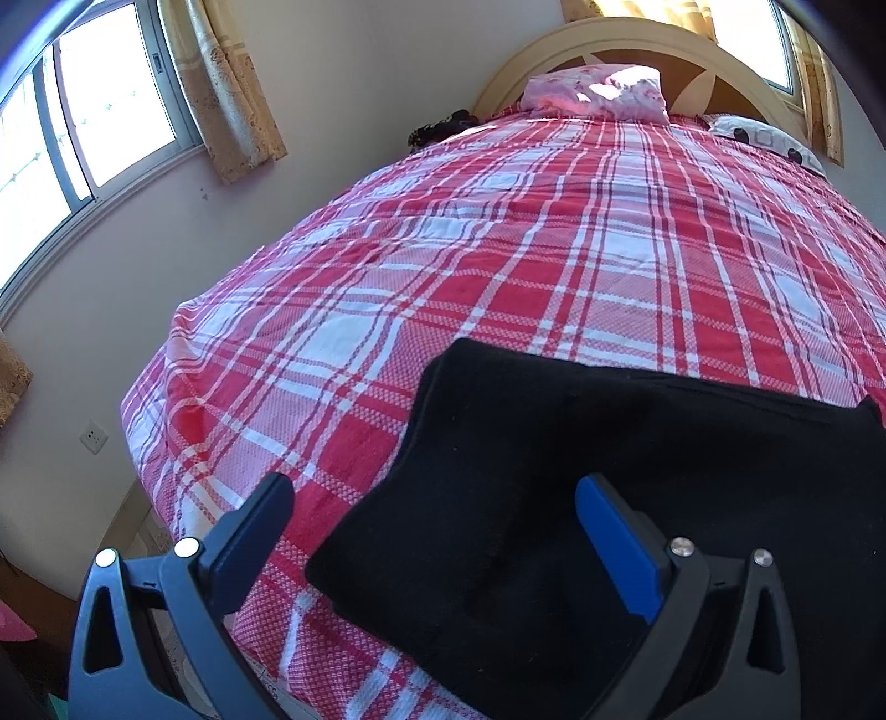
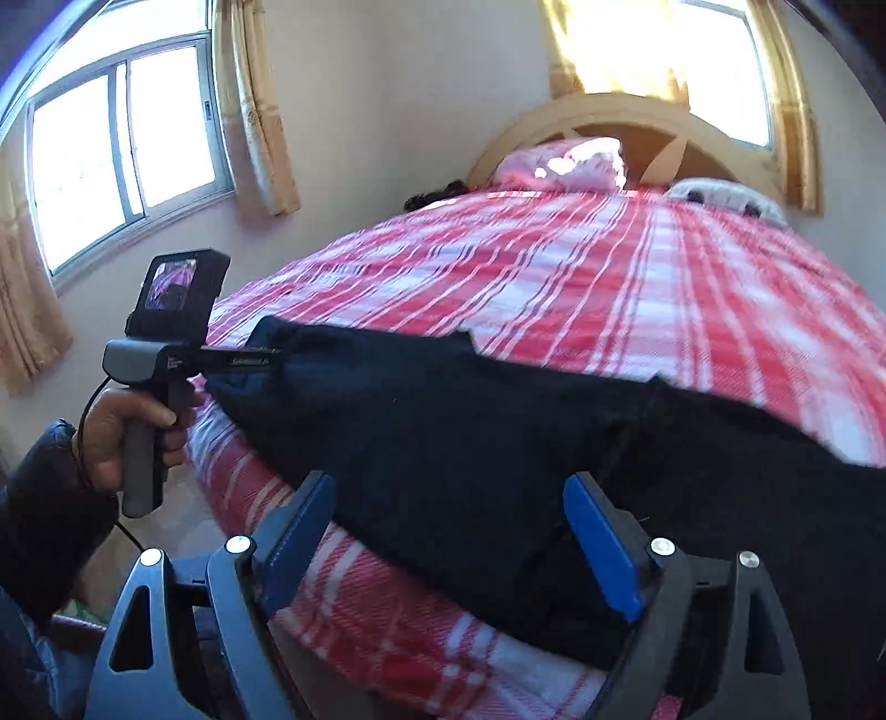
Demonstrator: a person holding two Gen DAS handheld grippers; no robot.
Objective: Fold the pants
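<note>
Black pants lie flat across the near edge of a bed with a red and white plaid cover. My left gripper is open, its fingers spread over the pants' left end, empty. In the right wrist view the pants stretch from left to right along the bed's edge. My right gripper is open and empty over the middle of the pants. The left gripper's body shows at the pants' left end, held by a hand; its fingertips are hidden behind the cloth.
A pink pillow and a white spotted pillow lie at the wooden headboard. A dark garment sits at the bed's far left corner. Windows with yellow curtains and a wall stand to the left.
</note>
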